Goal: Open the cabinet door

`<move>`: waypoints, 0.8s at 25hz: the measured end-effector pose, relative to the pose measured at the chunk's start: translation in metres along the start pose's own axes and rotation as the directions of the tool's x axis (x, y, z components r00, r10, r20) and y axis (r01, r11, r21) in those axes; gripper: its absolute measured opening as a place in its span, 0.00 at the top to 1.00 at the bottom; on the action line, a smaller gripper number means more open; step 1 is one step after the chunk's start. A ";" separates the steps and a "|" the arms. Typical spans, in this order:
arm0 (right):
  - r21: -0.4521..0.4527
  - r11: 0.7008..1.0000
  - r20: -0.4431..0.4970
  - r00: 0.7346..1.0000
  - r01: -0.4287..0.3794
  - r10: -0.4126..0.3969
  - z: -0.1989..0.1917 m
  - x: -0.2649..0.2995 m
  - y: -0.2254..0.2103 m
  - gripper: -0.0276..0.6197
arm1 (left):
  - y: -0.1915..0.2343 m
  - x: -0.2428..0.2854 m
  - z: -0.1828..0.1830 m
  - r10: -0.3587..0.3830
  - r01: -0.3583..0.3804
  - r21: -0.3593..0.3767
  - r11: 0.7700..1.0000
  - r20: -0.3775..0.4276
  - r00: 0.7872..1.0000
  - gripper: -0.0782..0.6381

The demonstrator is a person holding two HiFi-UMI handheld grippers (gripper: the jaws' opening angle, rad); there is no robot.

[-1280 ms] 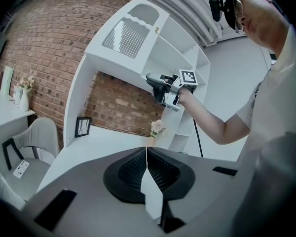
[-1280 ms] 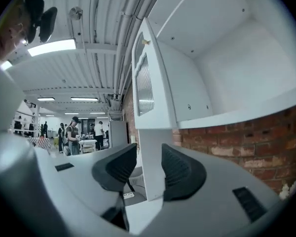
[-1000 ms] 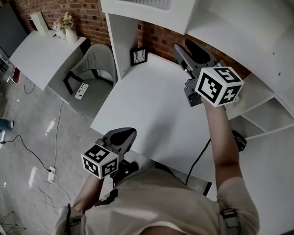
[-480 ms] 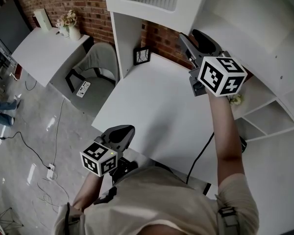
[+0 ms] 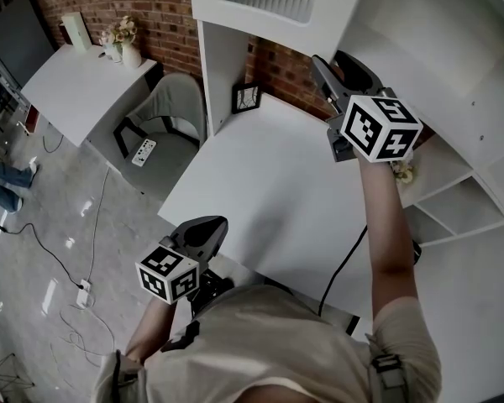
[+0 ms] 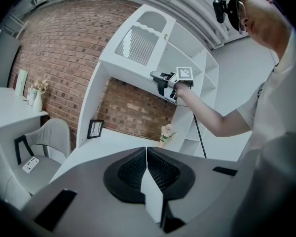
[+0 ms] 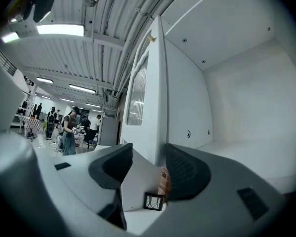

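Left gripper of mine hangs low by the near edge of the plain white desk, jaws pressed together on nothing. Up and to the right, the white cabinet door with the slatted panel stands swung out from the white wooden cabinet. My right gripper is at its free edge, jaws spread and just opened wider, with the door's edge between the pads, unpinched.

Head cam down, gripper cams fwd, all share photo frame
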State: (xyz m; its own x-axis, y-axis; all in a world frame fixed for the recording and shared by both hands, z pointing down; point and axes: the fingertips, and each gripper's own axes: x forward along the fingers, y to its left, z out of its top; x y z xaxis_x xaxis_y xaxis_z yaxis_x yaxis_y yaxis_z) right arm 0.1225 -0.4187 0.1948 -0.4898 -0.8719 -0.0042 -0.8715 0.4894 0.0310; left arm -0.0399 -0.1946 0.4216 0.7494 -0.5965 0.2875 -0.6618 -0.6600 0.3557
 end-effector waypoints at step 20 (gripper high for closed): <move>0.068 0.959 0.018 0.962 -0.274 0.273 0.005 -0.017 0.035 0.64 | -0.004 0.009 0.001 -0.021 0.021 -0.003 1.000 -0.006 1.000 0.86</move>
State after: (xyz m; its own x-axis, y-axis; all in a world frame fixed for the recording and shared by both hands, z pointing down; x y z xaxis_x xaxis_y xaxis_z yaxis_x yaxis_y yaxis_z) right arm 0.1006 -0.3865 0.1906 -0.7095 -0.7046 -0.0138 -0.7038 0.7094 -0.0367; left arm -0.0306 -0.1978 0.4223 0.7631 -0.5798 0.2855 -0.6460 -0.6708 0.3644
